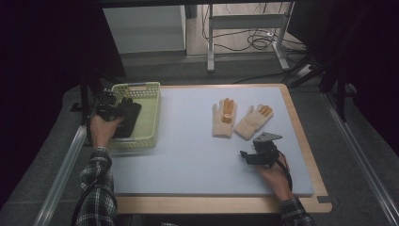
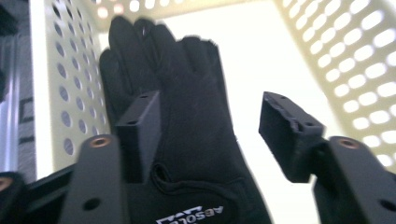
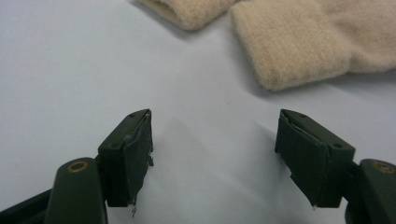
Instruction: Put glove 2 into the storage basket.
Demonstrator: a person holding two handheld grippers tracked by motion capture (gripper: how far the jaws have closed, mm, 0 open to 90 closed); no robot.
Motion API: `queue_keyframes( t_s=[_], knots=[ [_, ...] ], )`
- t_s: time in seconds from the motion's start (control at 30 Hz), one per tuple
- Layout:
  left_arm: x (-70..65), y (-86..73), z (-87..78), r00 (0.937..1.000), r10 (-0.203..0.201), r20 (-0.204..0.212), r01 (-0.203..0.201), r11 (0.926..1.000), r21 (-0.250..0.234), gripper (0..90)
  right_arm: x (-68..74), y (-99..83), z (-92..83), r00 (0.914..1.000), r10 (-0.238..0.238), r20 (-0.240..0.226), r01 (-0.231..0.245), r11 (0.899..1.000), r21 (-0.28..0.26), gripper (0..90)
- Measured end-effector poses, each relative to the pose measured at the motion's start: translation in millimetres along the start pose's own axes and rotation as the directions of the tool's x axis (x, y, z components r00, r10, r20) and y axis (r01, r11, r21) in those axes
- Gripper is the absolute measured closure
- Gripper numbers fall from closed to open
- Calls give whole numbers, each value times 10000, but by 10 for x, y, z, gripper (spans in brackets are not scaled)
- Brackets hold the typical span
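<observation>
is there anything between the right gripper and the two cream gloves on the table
Nothing visible. The right gripper hovers open over bare table, and in the right gripper view bare surface runs from its jaws to the cuffs of the cream gloves. The black glove lies apart in the basket, by the left gripper.

black glove [image 2: 187,121]: smooth, matt synthetic-looking cloth, white print at the cuff
basket [image 1: 151,113]: pale yellow-green plastic, slightly glossy, walls pierced with oval holes
cream gloves [image 1: 240,120]: fuzzy, matt knit cloth; orange fingertips on both
table [image 1: 188,155]: smooth, matt pale blue-grey top with a light wood-look edge
left gripper [image 2: 210,123]: matt black plastic-looking jaws, brassy inserts
right gripper [image 3: 212,140]: matt dark jaws, pad edges rough and frayed
sleeves [image 1: 96,188]: checked woven cloth
</observation>
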State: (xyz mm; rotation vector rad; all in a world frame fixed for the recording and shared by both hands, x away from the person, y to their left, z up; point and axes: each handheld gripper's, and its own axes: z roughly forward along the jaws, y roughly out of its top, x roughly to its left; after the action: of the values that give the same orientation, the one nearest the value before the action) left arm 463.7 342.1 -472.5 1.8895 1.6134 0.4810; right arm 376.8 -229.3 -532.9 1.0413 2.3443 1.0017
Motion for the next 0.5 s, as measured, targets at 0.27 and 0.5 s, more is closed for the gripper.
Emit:
queue_keyframes(
  t_s=[0.27, 0.5],
  knots=[
    [-207, -65, -293, 9930, 376, 1117, -259, 9942, -1048, 191, 0, 0, -2, 10000, -34, 26, 34, 10000, 26, 269],
    [-401, -156, -415, 9800, 772, 1834, -520, 9890, -1388, 89, 2, 1, -3, 10000, -22, 43, 22, 10000, 36, 267]
  ],
)
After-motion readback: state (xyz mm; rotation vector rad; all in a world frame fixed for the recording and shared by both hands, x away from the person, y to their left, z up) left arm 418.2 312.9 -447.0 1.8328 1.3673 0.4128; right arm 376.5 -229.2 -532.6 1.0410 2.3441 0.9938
